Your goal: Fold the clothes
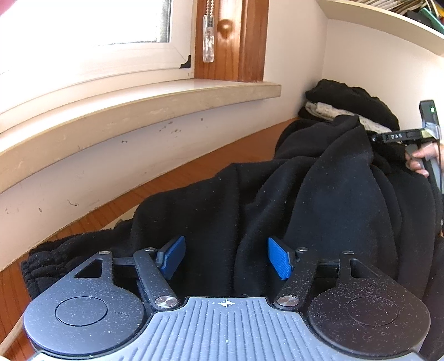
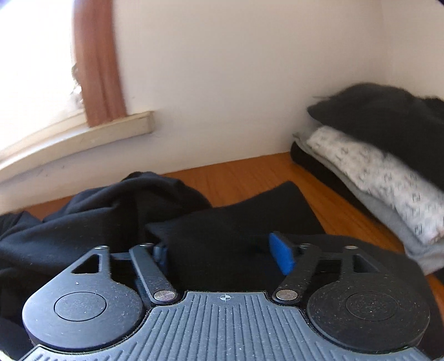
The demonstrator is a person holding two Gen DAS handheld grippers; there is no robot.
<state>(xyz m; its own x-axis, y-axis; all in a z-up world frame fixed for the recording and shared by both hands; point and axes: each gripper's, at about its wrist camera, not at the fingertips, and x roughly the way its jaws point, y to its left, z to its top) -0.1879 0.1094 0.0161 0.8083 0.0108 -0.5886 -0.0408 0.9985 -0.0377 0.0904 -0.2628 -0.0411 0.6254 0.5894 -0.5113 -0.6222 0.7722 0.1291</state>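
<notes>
- Left tongs (image 1: 226, 257): I see both blue pads (image 1: 280, 262) spread well apart, pinching nothing, hovering low over the black fleece garment (image 1: 319, 200).
- Right tongs (image 2: 224, 254): through their own camera they are spread wide too; a fold of the black garment (image 2: 230, 222) lies between the pads, and the left pad is partly hidden by cloth, but I see no pinch on it.
- From the left wrist view I can also make out the right tongs' rig at the far right edge (image 1: 402, 136), with the person's fingers (image 1: 417, 161) wrapped round its handle, just above the garment's far side.
- The task's garment lies crumpled and bunched on the wooden worktop (image 1: 216, 158), spread from its ribbed cuff (image 1: 41, 263) near the left tongs to the heap by the right ones.
- Beyond it, in the corner against the white wall (image 2: 222, 83), sits a stack of folded clothes (image 2: 388, 172): a black piece at the bottom, a grey layer, a white patterned one, and a black piece on top.
- A pale window sill (image 1: 138, 111) runs along the left, with a wooden frame (image 1: 230, 41) and a clear blind-cord pull (image 1: 208, 39) hanging over it.
- A shelf (image 1: 388, 25) crosses the upper right corner.
</notes>
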